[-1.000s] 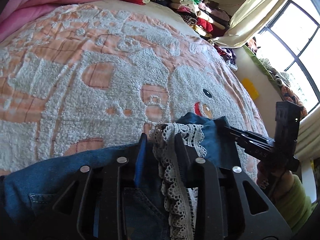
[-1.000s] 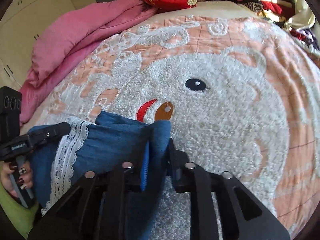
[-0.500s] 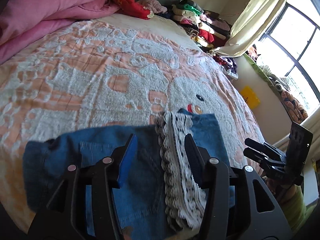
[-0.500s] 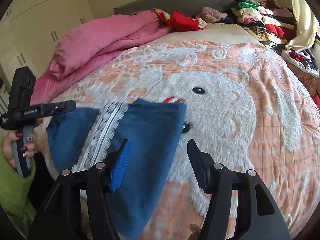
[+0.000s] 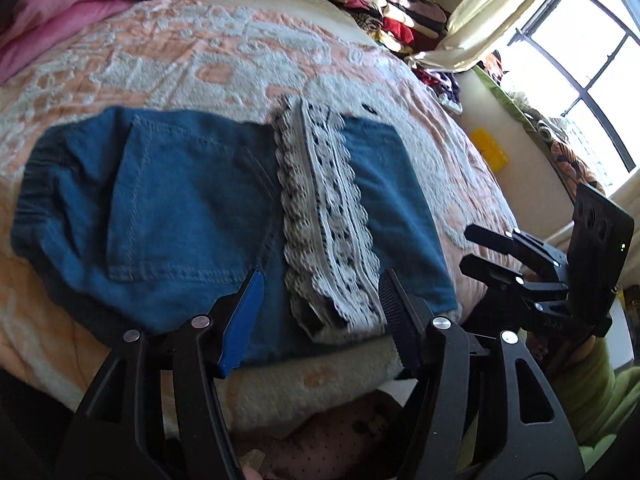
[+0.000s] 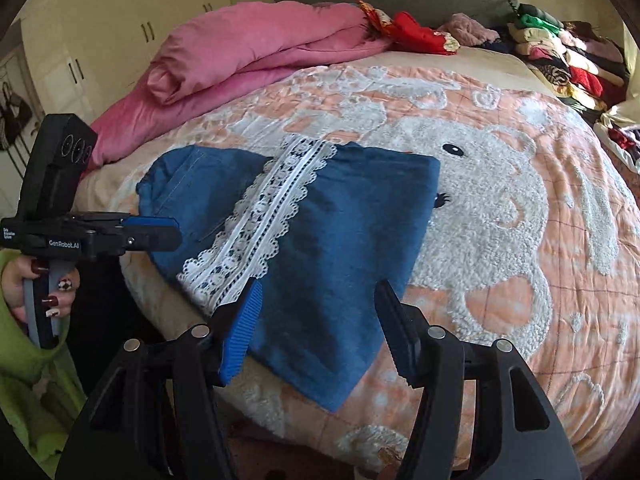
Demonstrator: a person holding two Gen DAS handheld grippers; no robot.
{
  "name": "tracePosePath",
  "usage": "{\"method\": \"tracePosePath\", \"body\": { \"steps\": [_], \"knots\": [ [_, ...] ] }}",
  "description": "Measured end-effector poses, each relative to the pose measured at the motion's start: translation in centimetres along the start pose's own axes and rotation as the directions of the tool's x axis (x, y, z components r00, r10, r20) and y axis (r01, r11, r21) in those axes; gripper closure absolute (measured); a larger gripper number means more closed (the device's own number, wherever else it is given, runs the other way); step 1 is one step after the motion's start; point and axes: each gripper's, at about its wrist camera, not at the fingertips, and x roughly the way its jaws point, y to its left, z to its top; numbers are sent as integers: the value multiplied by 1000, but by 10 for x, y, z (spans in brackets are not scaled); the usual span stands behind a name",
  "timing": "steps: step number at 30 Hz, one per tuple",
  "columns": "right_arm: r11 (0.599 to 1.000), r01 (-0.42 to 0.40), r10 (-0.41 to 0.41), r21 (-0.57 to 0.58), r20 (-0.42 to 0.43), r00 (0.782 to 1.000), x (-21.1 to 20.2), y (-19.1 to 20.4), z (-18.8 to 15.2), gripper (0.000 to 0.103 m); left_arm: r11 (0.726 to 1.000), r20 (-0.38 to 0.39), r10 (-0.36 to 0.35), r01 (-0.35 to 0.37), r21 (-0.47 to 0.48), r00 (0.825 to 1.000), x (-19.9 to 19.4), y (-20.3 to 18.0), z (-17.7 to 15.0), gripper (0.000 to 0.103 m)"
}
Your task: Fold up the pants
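Both grippers, left gripper (image 5: 320, 312) and right gripper (image 6: 316, 320), now released, spread wide, pants (image 5: 192, 200) flat just ahead.

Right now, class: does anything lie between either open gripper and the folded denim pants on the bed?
Nothing visible does. The left gripper and right gripper both hang open directly over the near edge of the pants, with only air between; the lace trim is part of the garment.

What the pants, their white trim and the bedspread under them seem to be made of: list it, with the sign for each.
Pants: blue denim by the look, matte, with pale topstitching around a patch pocket.
White trim: openwork lace, likely cotton; scalloped edges and holes showing the blue beneath.
Bedspread: tufted, chenille-like pile; raised fuzzy white loops form a bear on flatter peach checked cloth.
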Motion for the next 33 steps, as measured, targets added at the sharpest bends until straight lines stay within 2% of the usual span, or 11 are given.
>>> {"method": "tracePosePath", "body": {
  "steps": [9,11,12,13,16,19,22,25,29,33],
  "knots": [
    [1000,4,-4,-20,-12,1000,6,8,-7,46,995,-92,-46,38,-92,995,27,2,-11,54],
    [1000,7,-7,-13,-22,1000,10,7,-9,46,993,-105,-48,36,-116,993,38,3,-13,66],
    [1000,10,-10,-10,-29,1000,12,7,-10,46,992,-103,-51,39,-119,993,42,2,-13,89],
    [1000,16,-16,-8,-38,999,15,6,-11,46,993,-101,-45,33,-111,994,45,1,-13,93],
    [1000,12,-12,-11,-59,998,18,8,-12,49,998,-90,-30,24,-65,995,36,-4,-13,94],
    [999,1,-3,-39,-40,999,14,15,-9,49,1000,-70,17,-18,-13,997,22,-7,-15,94],
    [998,14,-17,-57,-50,999,22,21,-6,49,998,-71,58,-57,20,996,26,-10,-16,94],
    [997,40,-46,-68,-96,994,35,22,-8,49,992,-82,114,-108,70,990,35,-13,-21,91],
    [994,88,-98,-57,-198,975,55,12,-22,50,992,-84,113,-107,73,990,36,-12,-20,87],
    [996,81,-87,-37,-189,978,55,8,-26,50,991,-83,115,-108,75,990,36,-11,-19,86]
  ]
}}
